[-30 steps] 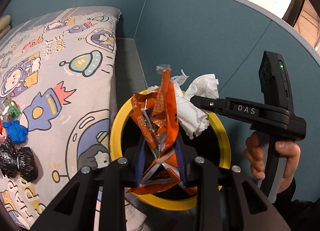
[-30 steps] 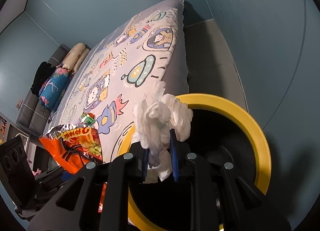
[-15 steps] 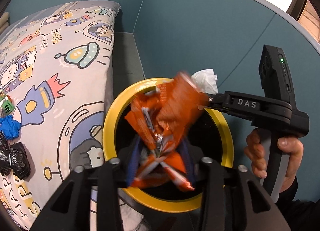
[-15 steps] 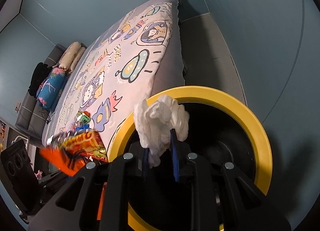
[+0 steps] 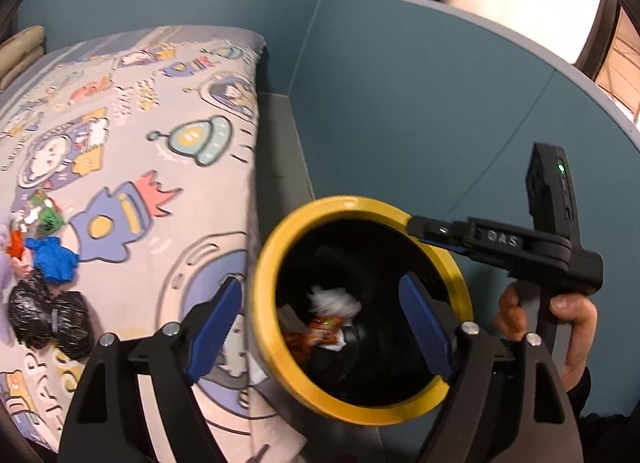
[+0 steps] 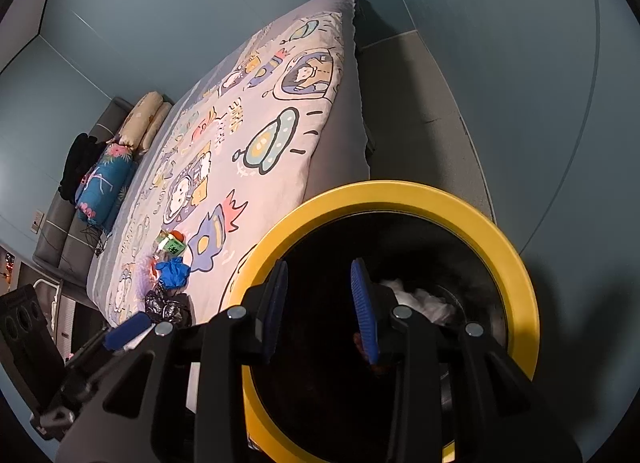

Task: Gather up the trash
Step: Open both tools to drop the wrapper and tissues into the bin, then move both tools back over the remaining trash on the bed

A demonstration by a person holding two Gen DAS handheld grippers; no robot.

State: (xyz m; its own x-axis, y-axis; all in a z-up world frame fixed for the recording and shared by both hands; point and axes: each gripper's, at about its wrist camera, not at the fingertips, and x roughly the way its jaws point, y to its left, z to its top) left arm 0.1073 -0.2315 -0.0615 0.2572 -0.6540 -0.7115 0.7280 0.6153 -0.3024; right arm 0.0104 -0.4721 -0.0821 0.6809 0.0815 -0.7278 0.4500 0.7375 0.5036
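A smooth, glossy yellow rim (image 5: 264, 295) rings the black bin, where crumpled white tissue paper (image 5: 334, 301) and a shiny foil wrapper (image 5: 320, 337) lie. The bed (image 5: 120, 111) wears soft matt printed cloth, with a crinkled glossy black plastic bag (image 5: 48, 317) on it.

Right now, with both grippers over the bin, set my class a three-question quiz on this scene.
1. True or false: the orange wrapper lies inside the yellow-rimmed bin.
2. Which lies nearest the bin on the bed: A green packet, B blue wad, C black bag?
3. What is between the fingers of the left gripper, whose jaws are opening?

Key: 1 true; 2 C; 3 nothing.
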